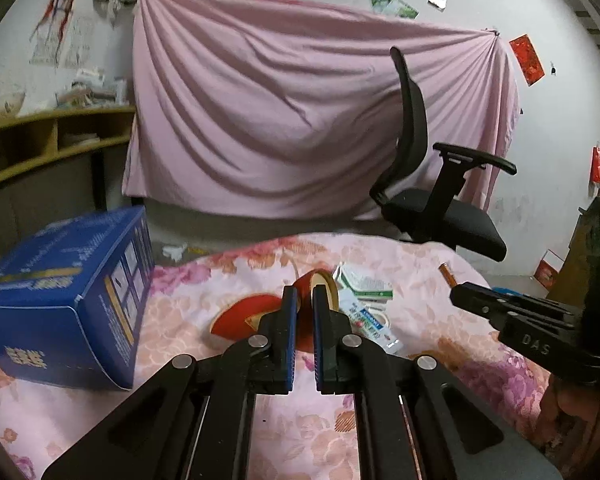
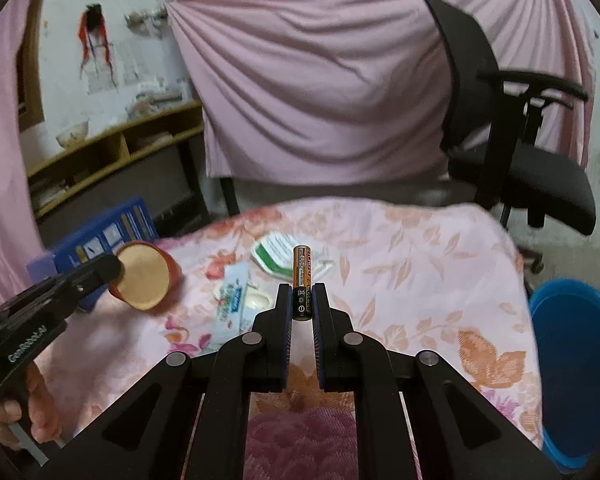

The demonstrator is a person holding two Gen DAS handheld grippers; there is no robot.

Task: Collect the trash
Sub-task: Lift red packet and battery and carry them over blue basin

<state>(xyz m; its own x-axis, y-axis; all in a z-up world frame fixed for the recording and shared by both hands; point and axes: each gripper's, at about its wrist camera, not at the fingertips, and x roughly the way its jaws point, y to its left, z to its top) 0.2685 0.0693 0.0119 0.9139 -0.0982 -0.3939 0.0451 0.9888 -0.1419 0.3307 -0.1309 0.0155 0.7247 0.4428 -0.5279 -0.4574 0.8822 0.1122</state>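
With my right gripper (image 2: 302, 300) pinching the battery (image 2: 302, 280) and my left gripper (image 1: 305, 300) clamping the cup (image 1: 318, 286) rim, I judge both need carrying to the bin (image 2: 576, 360) next

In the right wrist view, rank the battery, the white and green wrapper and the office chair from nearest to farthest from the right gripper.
1. Battery: clamped upright in the right gripper.
2. White and green wrapper: on the floral cloth, just behind the battery.
3. Office chair: far right, beyond the table.
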